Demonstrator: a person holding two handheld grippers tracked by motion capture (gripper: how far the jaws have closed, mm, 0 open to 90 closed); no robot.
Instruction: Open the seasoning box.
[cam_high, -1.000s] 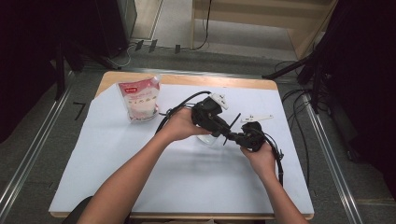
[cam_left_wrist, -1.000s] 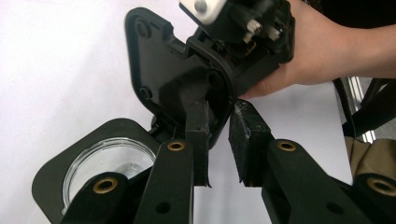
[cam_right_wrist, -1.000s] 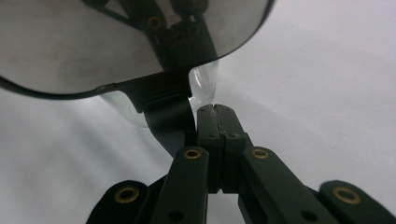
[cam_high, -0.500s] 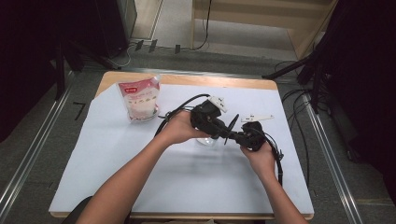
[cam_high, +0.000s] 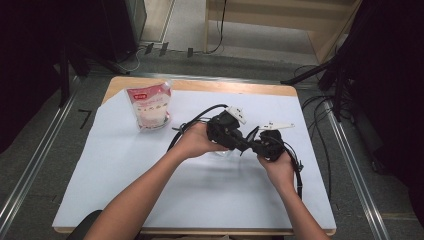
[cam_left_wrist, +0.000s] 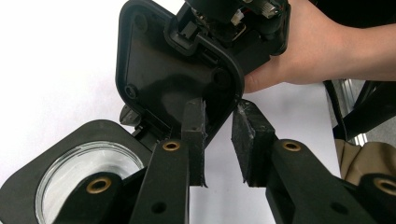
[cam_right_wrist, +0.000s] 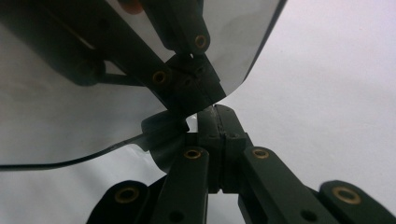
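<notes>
two grippers meet tip to tip over mid-table

nearest the person, both forearms reach in over the white table (cam_high: 200, 200), bringing the tools nose to nose, likely to pass or steady something small. the right gripper (cam_right_wrist: 217, 116) has its jaws pressed together, seemingly nipping the edge of a clear curved sheet (cam_right_wrist: 70, 116) held between the two tools. the left gripper (cam_left_wrist: 219, 112) has its pads spread, a gap between them, at the rim of the other tool's black housing, which the right hand (cam_left_wrist: 299, 51) grips. farther off, a pouch (cam_high: 150, 106) stands at the table's far left, well apart.

against half a second ago, the tools stay locked together, barely shifted; the pouch has not moved.
</notes>
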